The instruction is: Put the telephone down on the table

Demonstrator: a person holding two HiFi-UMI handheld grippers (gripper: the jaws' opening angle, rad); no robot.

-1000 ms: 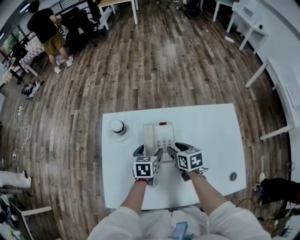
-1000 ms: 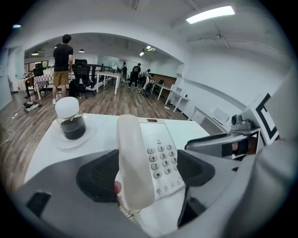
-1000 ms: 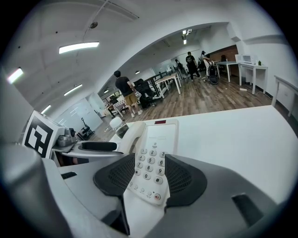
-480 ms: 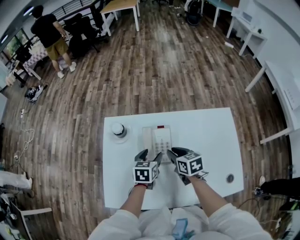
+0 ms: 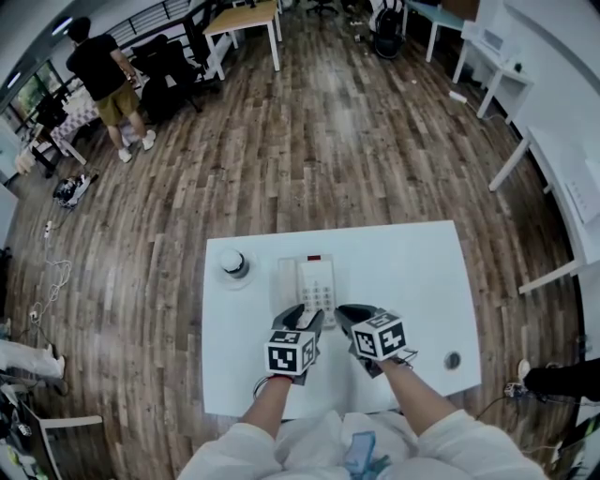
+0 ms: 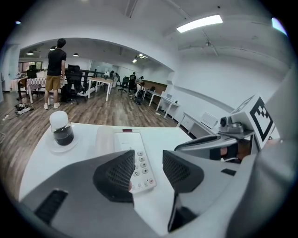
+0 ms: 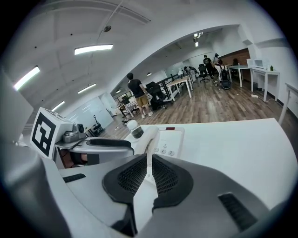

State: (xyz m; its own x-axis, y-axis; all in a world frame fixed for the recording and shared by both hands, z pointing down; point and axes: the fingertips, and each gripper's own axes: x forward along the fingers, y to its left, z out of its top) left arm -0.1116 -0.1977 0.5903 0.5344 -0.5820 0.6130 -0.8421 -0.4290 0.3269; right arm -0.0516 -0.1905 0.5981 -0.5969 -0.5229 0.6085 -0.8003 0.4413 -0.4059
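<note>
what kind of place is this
Probably an open-plan office or lab: a white table with a desk telephone, more desks and office chairs spread across a wood-plank floor.

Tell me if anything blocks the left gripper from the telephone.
Nothing visible does. The left gripper, its jaws just now closing on nothing, hovers at the near end of the telephone, which lies on the table.

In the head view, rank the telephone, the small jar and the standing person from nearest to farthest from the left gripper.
From the left gripper, whose jaws have just been closing with nothing between them:
1. Telephone, just ahead on the table.
2. Small jar, toward the table's far left corner.
3. Standing person, far off at upper left.
</note>
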